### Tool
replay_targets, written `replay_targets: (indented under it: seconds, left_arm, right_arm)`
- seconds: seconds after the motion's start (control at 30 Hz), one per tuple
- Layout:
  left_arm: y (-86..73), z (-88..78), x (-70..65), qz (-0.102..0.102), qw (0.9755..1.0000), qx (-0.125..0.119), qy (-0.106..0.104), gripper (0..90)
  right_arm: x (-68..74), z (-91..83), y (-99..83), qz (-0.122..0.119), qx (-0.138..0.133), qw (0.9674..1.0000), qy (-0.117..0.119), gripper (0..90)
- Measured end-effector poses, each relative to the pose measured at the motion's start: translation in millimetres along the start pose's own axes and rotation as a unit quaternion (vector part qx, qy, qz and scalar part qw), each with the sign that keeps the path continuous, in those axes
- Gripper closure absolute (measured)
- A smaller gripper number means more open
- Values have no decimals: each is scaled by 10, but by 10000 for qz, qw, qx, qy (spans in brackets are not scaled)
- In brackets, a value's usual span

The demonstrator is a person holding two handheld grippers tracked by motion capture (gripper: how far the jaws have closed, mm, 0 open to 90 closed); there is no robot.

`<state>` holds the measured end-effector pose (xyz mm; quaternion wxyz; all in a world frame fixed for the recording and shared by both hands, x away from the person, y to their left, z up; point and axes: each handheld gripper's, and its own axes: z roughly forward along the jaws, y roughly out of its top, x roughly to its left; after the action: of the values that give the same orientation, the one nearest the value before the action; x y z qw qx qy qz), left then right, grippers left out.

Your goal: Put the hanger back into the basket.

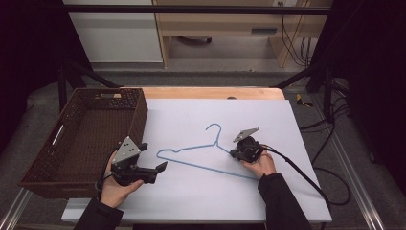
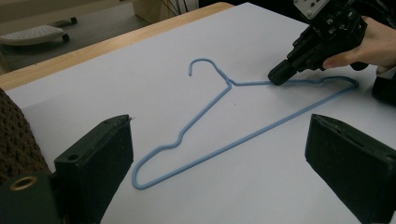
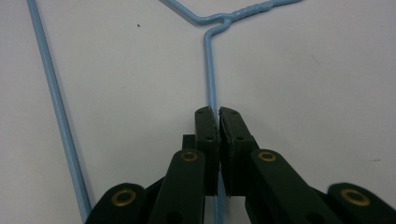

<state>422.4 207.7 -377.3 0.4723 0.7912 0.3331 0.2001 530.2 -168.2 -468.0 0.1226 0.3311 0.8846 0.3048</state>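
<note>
A light blue wire hanger (image 1: 206,166) lies flat on the white tabletop (image 1: 182,112), its hook pointing to the far side. My right gripper (image 1: 233,154) is tipped down onto the hanger's right shoulder, close to the twisted neck. In the right gripper view its jaws (image 3: 218,112) are shut on the thin blue wire (image 3: 209,70), which runs out between the pads. My left gripper (image 1: 153,156) is held open just left of the hanger's left end. In the left gripper view the hanger (image 2: 205,108) lies ahead between the wide jaws (image 2: 222,125), untouched, and the right gripper (image 2: 279,74) shows farther off.
A dark brown woven basket (image 1: 139,115) stands at the left of the table, beside my left hand. The right gripper's black cable (image 1: 306,177) trails off to the right over the table edge. A wooden strip (image 1: 210,92) borders the far edge.
</note>
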Motion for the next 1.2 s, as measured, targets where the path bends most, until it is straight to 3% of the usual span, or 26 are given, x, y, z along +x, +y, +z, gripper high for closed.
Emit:
replay_targets:
  seconds: [0.17, 0.47, 0.63, 0.87, 1.2]
  left_arm:
    - [18, 64, -42, 60, 9999, 88, -40, 76]
    - [95, 275, -131, 241, 9990, 372, -99, 75]
    - [162, 405, -143, 227, 9982, 522, -164, 75]
    - [247, 666, -180, 315, 9964, 762, -214, 76]
    - [310, 1055, -125, 419, 9930, 1091, -193, 130]
  right_arm:
    - [12, -30, 5, 38, -4, 10000, 72, 877]
    - [21, -197, 36, -86, -412, 9991, 40, 879]
    - [41, -282, 51, -111, -535, 9985, 78, 879]
    - [77, -373, 68, -232, -732, 9970, 59, 879]
    - [114, -457, 100, -300, -862, 9958, 75, 879]
